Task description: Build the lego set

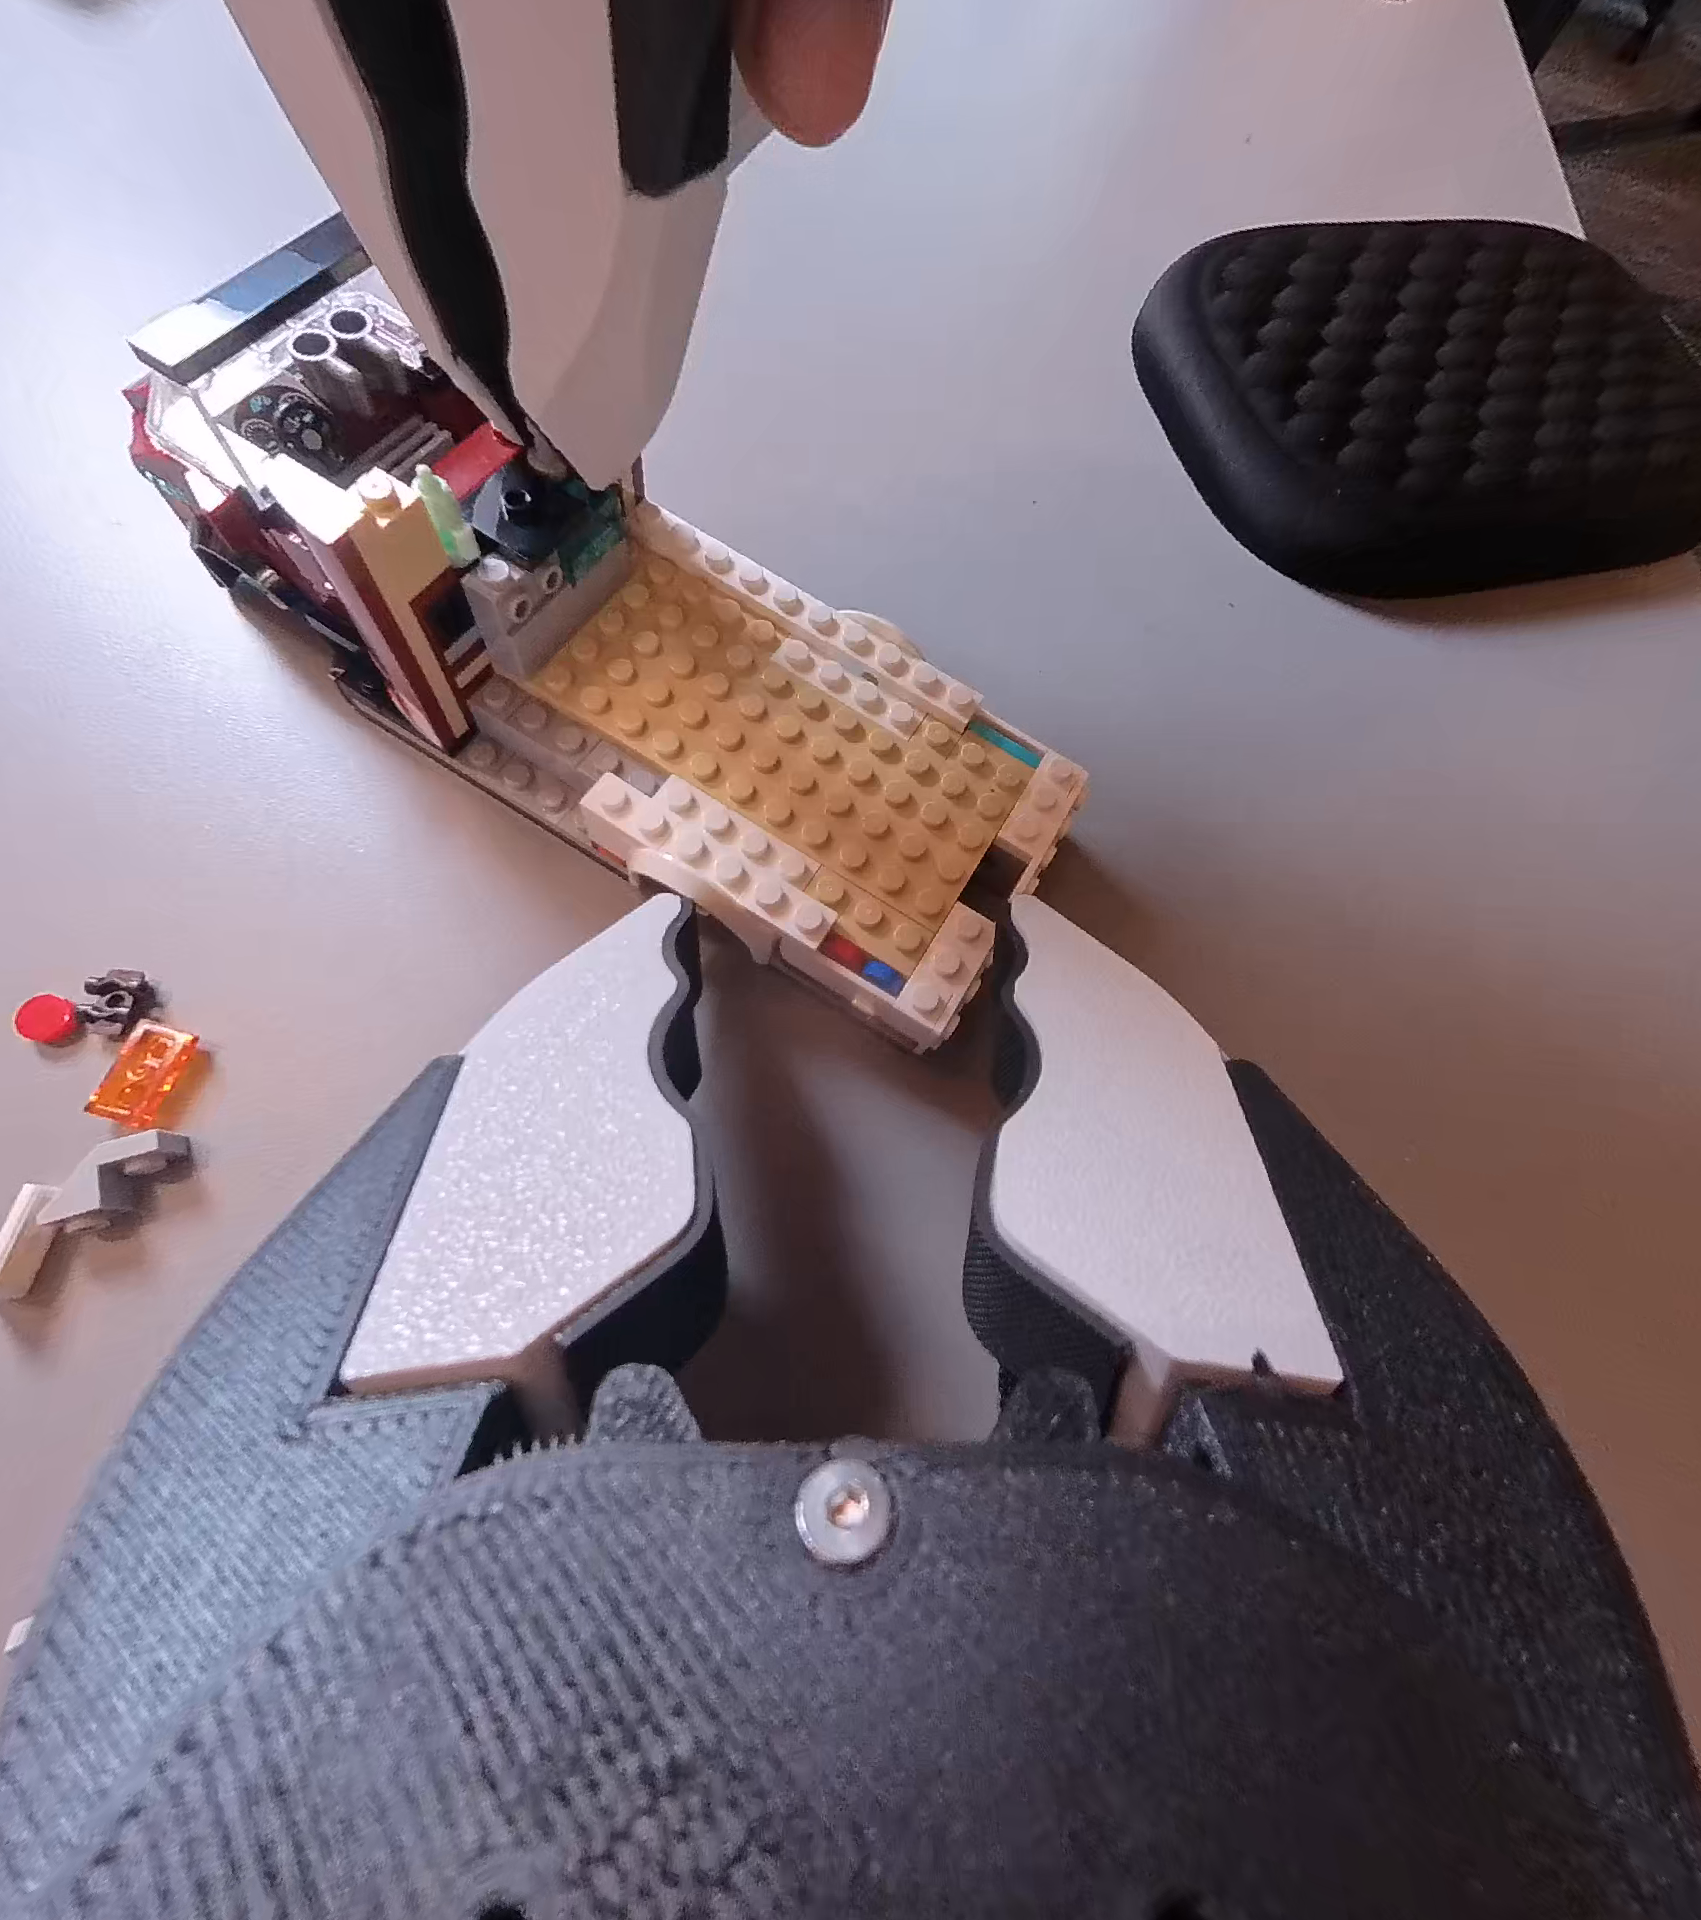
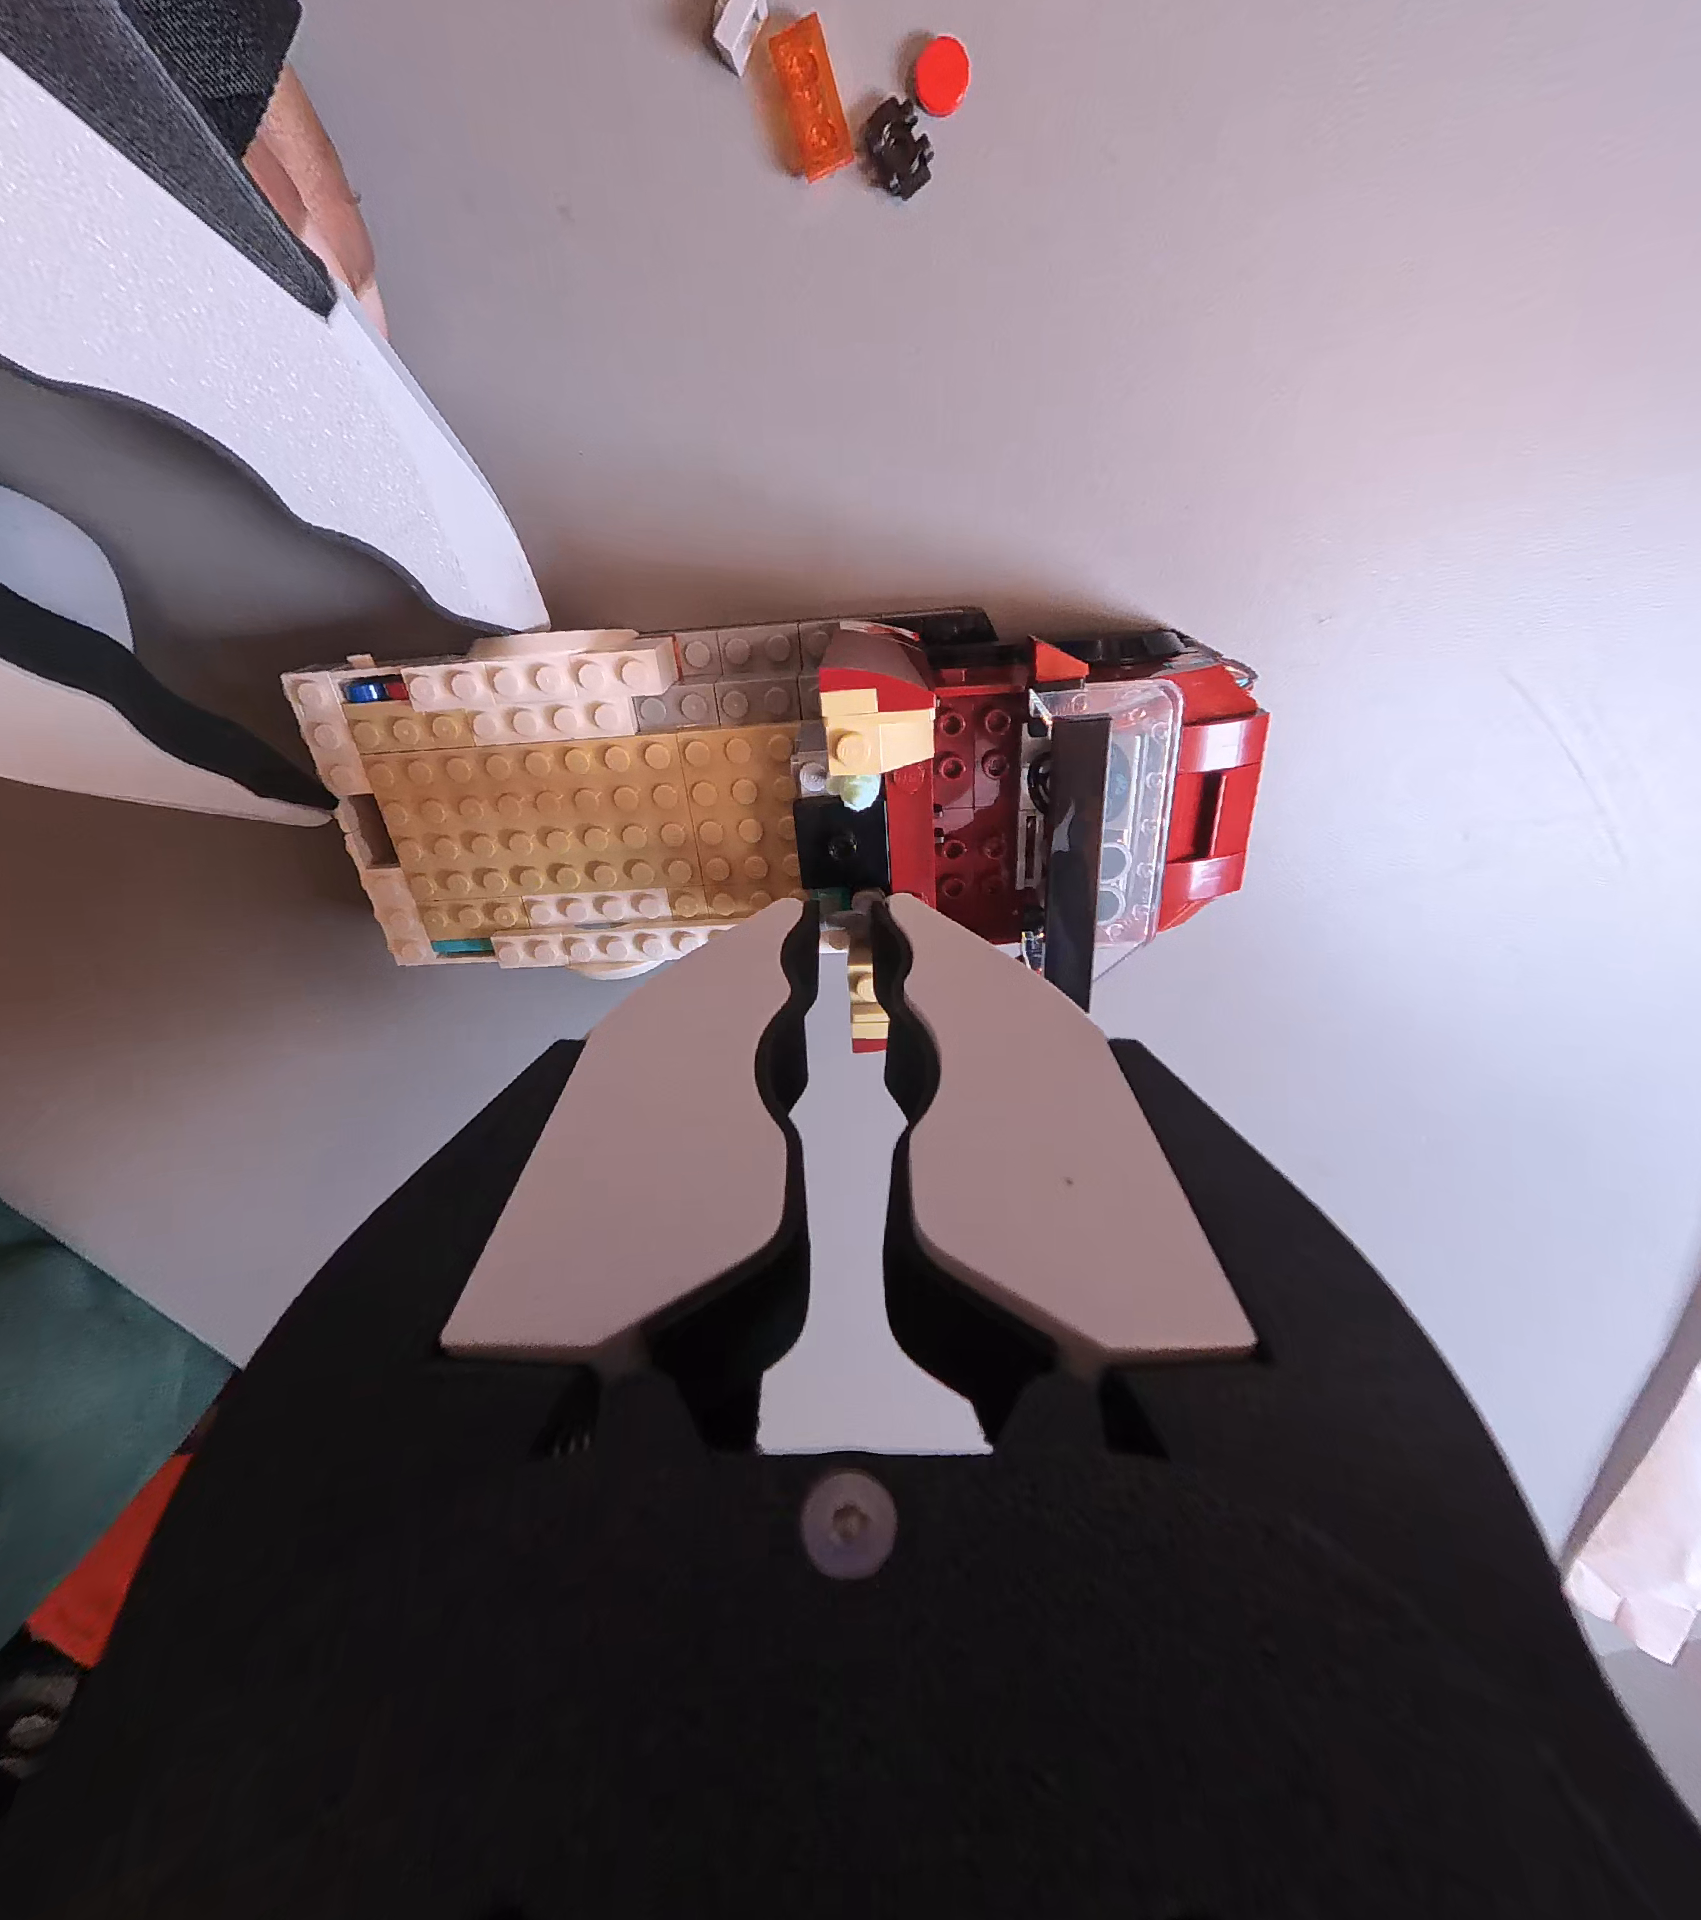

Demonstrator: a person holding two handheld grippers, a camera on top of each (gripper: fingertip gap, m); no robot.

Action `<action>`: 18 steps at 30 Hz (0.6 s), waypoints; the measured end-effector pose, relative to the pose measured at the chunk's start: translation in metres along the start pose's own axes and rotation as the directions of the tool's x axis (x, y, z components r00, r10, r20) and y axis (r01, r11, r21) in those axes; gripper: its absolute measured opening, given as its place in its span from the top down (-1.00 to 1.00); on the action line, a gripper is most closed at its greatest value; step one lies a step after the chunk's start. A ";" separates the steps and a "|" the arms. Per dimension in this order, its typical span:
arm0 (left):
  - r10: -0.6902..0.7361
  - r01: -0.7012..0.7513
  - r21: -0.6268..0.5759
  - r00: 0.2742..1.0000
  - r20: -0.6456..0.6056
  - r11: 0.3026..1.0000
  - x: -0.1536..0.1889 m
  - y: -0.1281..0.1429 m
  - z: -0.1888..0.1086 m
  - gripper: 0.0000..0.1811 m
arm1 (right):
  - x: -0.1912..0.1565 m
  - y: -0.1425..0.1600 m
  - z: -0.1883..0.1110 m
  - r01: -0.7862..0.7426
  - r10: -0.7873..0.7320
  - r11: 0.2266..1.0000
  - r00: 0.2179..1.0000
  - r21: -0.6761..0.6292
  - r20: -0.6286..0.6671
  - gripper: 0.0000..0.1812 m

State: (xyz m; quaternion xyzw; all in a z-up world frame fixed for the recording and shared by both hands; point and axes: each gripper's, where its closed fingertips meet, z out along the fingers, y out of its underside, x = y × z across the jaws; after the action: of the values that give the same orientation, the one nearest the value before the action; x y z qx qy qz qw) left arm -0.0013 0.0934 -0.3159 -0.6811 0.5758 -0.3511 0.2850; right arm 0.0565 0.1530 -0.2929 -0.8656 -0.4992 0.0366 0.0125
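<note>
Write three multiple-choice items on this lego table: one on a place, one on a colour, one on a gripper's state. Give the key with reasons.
1. Where do the loose pieces lie in the left wrist view?
A. on the tan studded floor
B. on the table left of the lego vehicle
C. on the black chair seat

2. What colour is the flat round loose piece?
A. red
B. blue
C. green

3. How does the left hand-held gripper stand?
A. shut on a brick
B. open, its fingers either side of the vehicle's rear end
C. out of view

Key: B, the loose pieces lie on bare table beside the lego vehicle. A, the round piece is red, next to the orange plate. B, the left hand-held gripper shows a wide gap between its fingers.
</note>
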 end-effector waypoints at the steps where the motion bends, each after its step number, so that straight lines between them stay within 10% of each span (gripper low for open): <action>1: 0.000 0.000 0.000 1.000 0.000 1.000 0.000 0.000 0.000 0.40 | 0.000 0.000 0.000 0.001 -0.001 1.000 1.000 0.003 0.002 0.89; 18: -0.006 0.006 0.004 1.000 -0.003 1.000 0.000 0.000 0.000 0.40 | 0.002 0.000 -0.003 0.090 -0.089 0.996 0.996 0.017 -0.028 0.86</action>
State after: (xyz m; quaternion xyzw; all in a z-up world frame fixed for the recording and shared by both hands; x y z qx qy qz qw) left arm -0.0009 0.0934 -0.3161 -0.6818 0.5734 -0.3542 0.2843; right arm 0.0580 0.1548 -0.2895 -0.8426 -0.5370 0.0287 0.0286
